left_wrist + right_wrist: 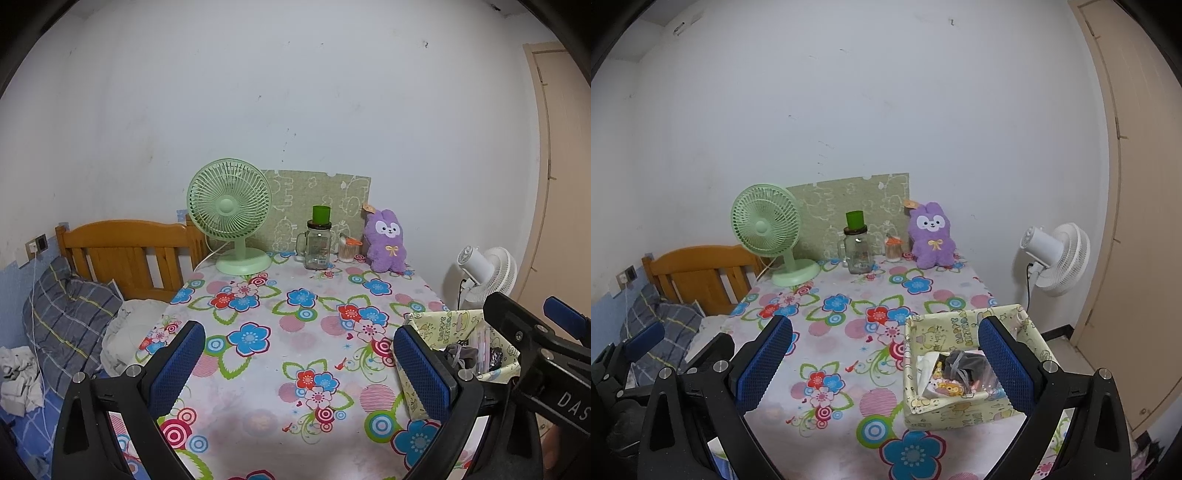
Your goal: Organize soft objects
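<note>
Hovering over near table edge, I hold left gripper [299,354] and right gripper [884,354] jaws wide, empty. Plush [932,236] upright at far edge, well apart from box [945,406]. Box has small items; plush left, I judge.

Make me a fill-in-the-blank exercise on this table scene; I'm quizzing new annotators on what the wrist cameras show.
1. The plush bunny at the table's far edge is ____ in colour.
2. On the glass mug jar stands a ____ cup.
3. The desk fan left of the jar is pale ____.
4. Both the left tongs and the right tongs are ____ and hold nothing.

Missing words: purple; green; green; open
</note>
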Demonstrator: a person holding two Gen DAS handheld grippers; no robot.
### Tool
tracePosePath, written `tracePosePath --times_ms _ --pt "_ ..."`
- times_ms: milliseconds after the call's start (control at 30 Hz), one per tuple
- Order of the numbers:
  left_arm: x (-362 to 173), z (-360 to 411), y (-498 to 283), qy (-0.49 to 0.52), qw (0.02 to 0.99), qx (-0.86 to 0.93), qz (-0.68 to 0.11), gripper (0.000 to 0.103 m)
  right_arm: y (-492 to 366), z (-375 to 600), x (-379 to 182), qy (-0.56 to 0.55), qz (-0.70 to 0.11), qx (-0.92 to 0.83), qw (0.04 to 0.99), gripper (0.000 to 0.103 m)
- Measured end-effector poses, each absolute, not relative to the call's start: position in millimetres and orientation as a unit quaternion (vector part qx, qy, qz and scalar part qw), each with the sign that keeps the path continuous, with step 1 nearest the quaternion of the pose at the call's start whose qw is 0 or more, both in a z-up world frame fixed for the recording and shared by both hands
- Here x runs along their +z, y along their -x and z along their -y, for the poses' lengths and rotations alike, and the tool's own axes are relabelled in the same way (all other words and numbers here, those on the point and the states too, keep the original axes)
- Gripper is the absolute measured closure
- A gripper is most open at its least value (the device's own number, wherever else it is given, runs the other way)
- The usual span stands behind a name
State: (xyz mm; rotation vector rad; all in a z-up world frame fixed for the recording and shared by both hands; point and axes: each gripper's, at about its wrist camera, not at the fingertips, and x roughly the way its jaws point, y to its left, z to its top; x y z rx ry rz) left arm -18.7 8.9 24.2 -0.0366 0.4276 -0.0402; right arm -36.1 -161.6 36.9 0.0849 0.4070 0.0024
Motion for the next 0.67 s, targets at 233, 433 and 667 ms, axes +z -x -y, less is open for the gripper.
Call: tracePosePath --times_ms 233,433,667 --pt "24.3 -8.6 18.8 0.018 0.977 -0.019 -0.212 0.000 36.4 161.8 36.7 -0.043 -0.202 -0.002 0.979 0.001" --pt "23.9 -7.8 17.7 0.015 0.976 -0.021 -0.214 0.000 37.1 162.5 35.6 -0.044 -0.202 -0.003 0.978 0.001" --pt "24.0 -7.3 17.1 0.014 0.976 -0.021 -0.214 0.000 36.7 163.9 34.3 -0.046 -0.202 -0.004 0.978 0.001"
